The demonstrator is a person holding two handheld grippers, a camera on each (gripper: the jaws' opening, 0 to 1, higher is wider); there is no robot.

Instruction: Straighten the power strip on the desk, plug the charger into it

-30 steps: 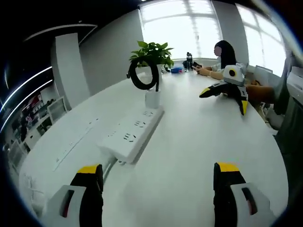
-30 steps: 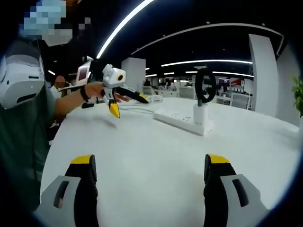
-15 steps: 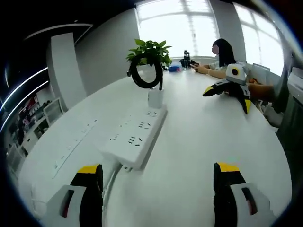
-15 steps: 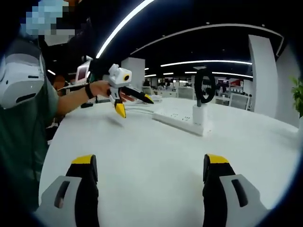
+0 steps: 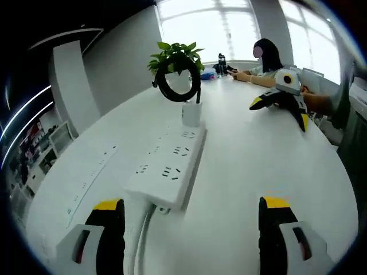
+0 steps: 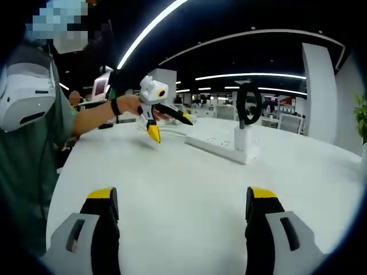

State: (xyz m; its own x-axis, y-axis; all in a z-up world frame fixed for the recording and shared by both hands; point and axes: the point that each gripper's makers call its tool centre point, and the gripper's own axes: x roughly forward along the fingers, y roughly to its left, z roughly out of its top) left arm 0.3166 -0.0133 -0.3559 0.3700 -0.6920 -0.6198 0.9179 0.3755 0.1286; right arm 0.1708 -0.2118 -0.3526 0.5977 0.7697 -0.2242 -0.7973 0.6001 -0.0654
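A white power strip (image 5: 171, 167) lies on the white desk, its cord running off toward the bottom of the left gripper view. A white charger (image 5: 191, 113) with a coiled black cable (image 5: 178, 84) stands plugged in at the strip's far end. My left gripper (image 5: 192, 229) is open just short of the strip's near end. In the right gripper view the strip (image 6: 217, 144) and charger (image 6: 242, 137) sit farther off; my right gripper (image 6: 179, 226) is open over bare desk. The left gripper (image 6: 163, 116), held in a hand, hovers open near the strip there.
A potted plant (image 5: 175, 55) stands behind the charger. A seated person (image 5: 265, 59) is at the desk's far end. The right gripper (image 5: 285, 97) shows at right in the left gripper view. A person's torso (image 6: 28, 149) is at the left of the right gripper view.
My left gripper has moved closer to the power strip, which now looks larger and more central. In the right gripper view the left gripper has shifted right toward the strip.
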